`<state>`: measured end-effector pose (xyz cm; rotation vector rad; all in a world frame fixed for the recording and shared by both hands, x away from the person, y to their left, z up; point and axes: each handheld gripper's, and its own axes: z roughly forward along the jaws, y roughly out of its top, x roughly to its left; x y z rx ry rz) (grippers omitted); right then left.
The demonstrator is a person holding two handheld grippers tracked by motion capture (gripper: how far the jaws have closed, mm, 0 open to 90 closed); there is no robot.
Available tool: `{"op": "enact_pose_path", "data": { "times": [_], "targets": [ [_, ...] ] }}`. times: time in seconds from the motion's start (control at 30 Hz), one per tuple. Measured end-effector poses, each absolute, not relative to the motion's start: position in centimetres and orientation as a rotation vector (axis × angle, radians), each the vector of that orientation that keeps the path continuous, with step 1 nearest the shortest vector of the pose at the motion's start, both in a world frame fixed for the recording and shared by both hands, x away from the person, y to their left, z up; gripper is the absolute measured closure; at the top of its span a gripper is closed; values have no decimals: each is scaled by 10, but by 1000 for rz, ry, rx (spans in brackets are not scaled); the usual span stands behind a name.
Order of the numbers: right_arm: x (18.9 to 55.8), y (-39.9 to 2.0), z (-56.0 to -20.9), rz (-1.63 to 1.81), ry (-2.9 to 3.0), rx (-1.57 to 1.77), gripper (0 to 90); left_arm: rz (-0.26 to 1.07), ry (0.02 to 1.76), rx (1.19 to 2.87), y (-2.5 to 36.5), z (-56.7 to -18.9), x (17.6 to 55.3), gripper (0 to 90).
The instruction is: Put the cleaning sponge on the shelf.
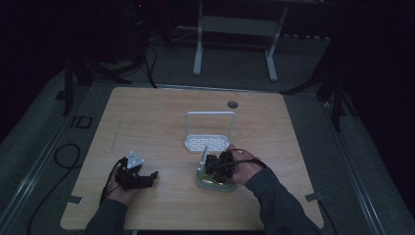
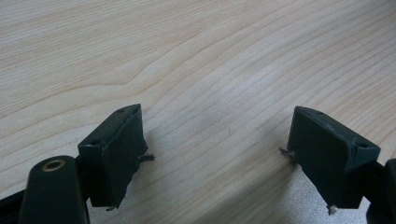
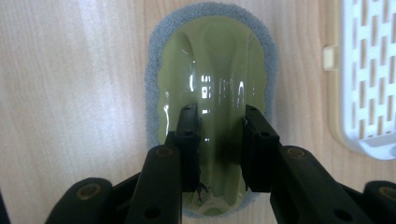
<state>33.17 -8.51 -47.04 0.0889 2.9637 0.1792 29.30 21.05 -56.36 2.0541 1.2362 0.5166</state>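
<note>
A scrubbing pad (image 3: 215, 60) with a glossy yellow-green handle and a grey sponge rim lies flat on the wooden table (image 1: 147, 117). My right gripper (image 3: 219, 112) points down onto it, and its two black jaws press the sides of the raised handle. In the high view the same pad (image 1: 211, 185) shows under my right gripper (image 1: 216, 169), in front of a white rack (image 1: 208, 141). My left gripper (image 1: 147, 177) rests near the front left of the table. In its own view the left gripper (image 2: 217, 114) stands wide open over bare wood.
The white slotted rack (image 3: 369, 74) has a tall hoop handle and stands just beyond the pad, close to my right gripper. A round cable hole (image 1: 232, 104) sits near the table's far edge. Cables lie on the floor to the left.
</note>
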Motion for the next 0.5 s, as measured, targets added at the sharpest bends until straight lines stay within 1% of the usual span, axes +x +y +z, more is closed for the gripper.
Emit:
{"op": "enact_pose_path", "data": {
  "times": [0.5],
  "targets": [
    [338,-86,-468,199,2880,95,714,516,1237,2053,210,-564,293,190]
  ]
}}
